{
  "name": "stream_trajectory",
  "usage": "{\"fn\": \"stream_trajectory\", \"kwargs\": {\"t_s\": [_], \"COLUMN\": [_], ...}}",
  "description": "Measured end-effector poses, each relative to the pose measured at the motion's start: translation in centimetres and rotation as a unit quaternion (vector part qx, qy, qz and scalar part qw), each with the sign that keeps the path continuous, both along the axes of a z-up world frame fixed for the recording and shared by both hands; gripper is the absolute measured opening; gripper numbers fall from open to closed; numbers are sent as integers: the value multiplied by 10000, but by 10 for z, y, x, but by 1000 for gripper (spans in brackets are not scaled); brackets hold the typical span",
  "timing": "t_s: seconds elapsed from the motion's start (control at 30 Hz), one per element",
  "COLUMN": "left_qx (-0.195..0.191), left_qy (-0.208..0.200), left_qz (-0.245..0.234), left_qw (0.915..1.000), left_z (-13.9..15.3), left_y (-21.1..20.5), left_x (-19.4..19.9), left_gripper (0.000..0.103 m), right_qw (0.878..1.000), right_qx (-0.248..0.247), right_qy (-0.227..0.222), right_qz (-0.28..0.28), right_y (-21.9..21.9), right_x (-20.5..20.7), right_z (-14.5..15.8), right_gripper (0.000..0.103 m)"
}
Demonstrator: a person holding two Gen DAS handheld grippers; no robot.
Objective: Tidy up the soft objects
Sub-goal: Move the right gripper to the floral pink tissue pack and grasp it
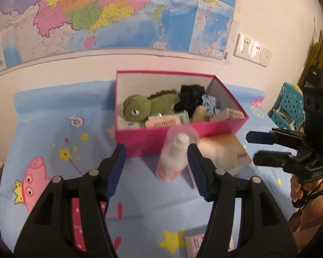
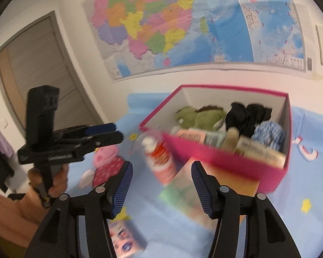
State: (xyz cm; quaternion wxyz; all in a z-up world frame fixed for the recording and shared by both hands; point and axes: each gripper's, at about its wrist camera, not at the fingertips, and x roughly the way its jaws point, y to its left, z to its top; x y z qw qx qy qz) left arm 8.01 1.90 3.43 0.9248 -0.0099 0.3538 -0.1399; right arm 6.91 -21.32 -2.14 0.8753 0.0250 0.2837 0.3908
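- Left wrist view: the left gripper [image 1: 156, 167] has its jaws spread wide and holds nothing.
- A bottle [image 1: 172, 157] with a clear cap lies tilted on the blue sheet [image 1: 53, 111], just inside the gripper's right finger; touching or not, I cannot tell.
- Behind the bottle sits a pink box [image 1: 148, 139] against the wall, under a map [image 1: 97, 13].
- In the box lie a green plush [image 1: 148, 107], black cloth [image 1: 191, 99], a blue checked cloth [image 1: 211, 105] and some packets.
- A soft pack [image 1: 224, 154] lies in front of the box, right of the bottle.
- The right gripper [image 1: 250, 148] shows at the right edge, its jaws a little apart and empty.
- Right wrist view: the right gripper [image 2: 161, 185] is wide open with nothing between its jaws.
- The bottle [image 2: 161, 159] lies tilted beside the box [image 2: 236, 167]; the pack [image 2: 204, 189] lies ahead, near the right finger.
- The plush [image 2: 202, 116] lies at the box's back left.
- The left gripper [image 2: 118, 132] is at the left, jaws nearly together, holding nothing visible.
- This view is blurred.
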Motion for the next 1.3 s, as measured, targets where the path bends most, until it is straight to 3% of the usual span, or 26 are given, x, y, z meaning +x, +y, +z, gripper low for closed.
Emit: {"fn": "stream_trajectory", "kwargs": {"t_s": [0.23, 0.47, 0.93, 1.13, 1.3], "left_qx": [38, -172, -267, -385, -431], "left_qy": [329, 843, 1508, 1663, 1750], "left_qz": [-218, -383, -833, -1116, -1308], "left_qw": [9992, 9956, 9847, 9790, 9749], "left_z": [-25, -54, -84, -88, -89], "left_y": [-7, -6, -11, -21, -31], "left_x": [-26, -45, -79, -87, -90], "left_gripper": [61, 61, 61, 47, 41], "right_qw": [9989, 9943, 9890, 9880, 9870], "right_qx": [-197, -187, -163, -152, -136], "right_qy": [404, 1028, 1422, 1481, 1545], "right_qz": [100, 201, 369, 423, 421], "right_y": [-1, 5, 23, 24, 22], "right_x": [-29, -40, -41, -43, -46], "right_z": [-36, -77, -102, -103, -105], "right_gripper": [58, 59, 59, 55, 40]}}
